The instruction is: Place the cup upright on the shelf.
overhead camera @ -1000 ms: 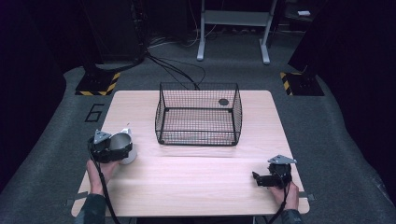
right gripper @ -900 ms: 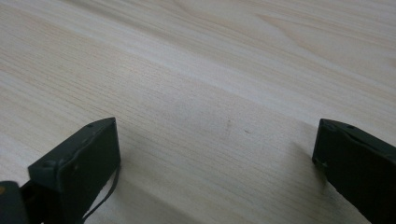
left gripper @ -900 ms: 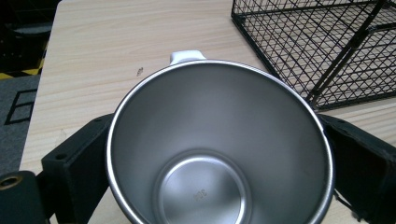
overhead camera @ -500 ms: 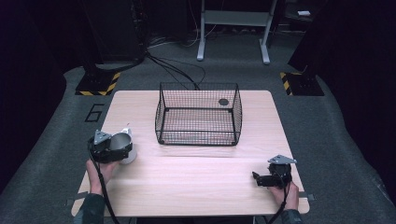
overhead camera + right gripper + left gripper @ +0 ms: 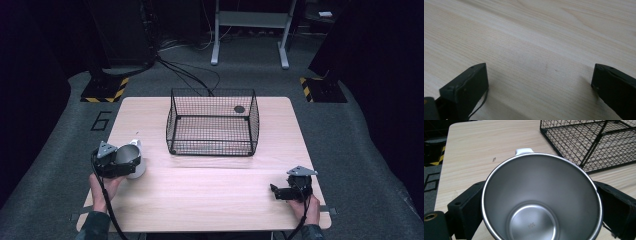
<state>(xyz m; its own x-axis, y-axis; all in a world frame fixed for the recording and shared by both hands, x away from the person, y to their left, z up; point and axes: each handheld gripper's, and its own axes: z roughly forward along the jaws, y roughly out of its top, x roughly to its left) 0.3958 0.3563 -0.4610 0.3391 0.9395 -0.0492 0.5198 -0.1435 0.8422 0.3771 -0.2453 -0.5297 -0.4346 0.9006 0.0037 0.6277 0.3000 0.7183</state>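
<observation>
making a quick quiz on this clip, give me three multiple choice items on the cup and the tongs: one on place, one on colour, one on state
1. Where is the steel cup?
A. inside the wire basket
B. between the jaws of the left tongs
C. beside the right tongs

2. What colour is the wire basket?
A. black
B. red
C. white

3. How do the right tongs stand?
A. shut on the cup
B. shut on nothing
C. open, with bare table between the jaws

Answers:
1 B, the left gripper view shows the left tongs with a jaw against each side of the cup.
2 A, its mesh is black in the high view.
3 C, the right gripper view shows the jaws wide apart over the wooden table.
</observation>
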